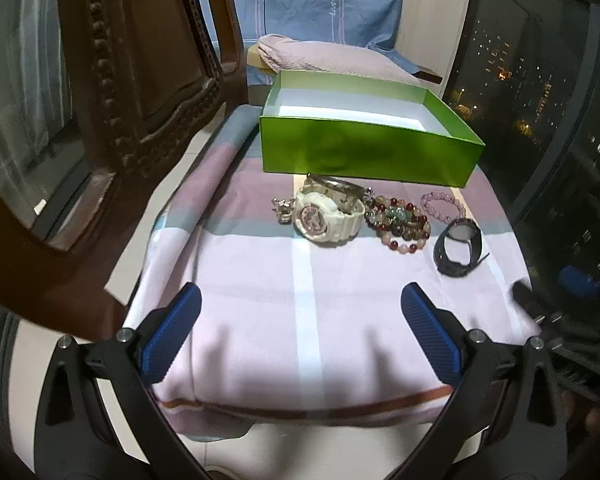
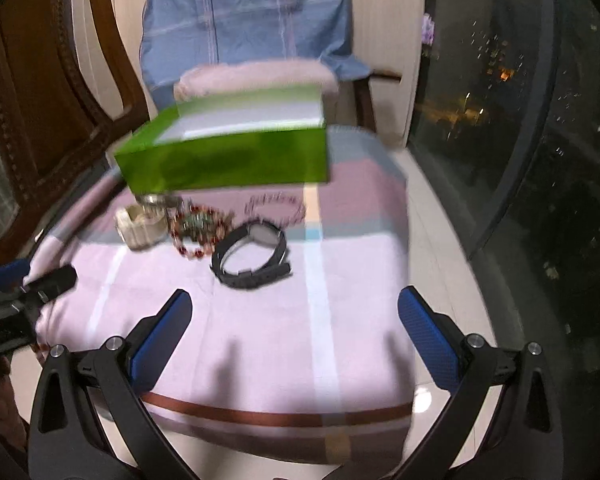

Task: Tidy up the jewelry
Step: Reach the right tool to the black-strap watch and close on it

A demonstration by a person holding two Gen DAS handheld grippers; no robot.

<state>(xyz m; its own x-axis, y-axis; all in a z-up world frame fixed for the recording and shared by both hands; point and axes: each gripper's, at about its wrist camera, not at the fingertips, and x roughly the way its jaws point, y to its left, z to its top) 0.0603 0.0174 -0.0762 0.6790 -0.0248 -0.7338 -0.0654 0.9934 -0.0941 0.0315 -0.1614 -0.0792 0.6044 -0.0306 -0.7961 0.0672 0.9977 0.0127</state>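
Cream watch (image 1: 324,216), bead bracelets (image 1: 400,220), black watch (image 1: 458,248); both hand-held grippers (image 1: 300,332) (image 2: 294,334) gape.

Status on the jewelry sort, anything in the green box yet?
Nothing done: the green box looks empty. Nothing in hand: left tool and right tool are both open, short of the items. Left: white watch, mixed bead bracelets, pink bead bracelet and black watch all lie on the cloth.

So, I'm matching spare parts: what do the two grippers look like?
The left gripper and right gripper look identical: black V-shaped linkage arms with silver pivot bolts, each ending in two blue ribbed rubber pads. No cables, labels or sleeves are visible.
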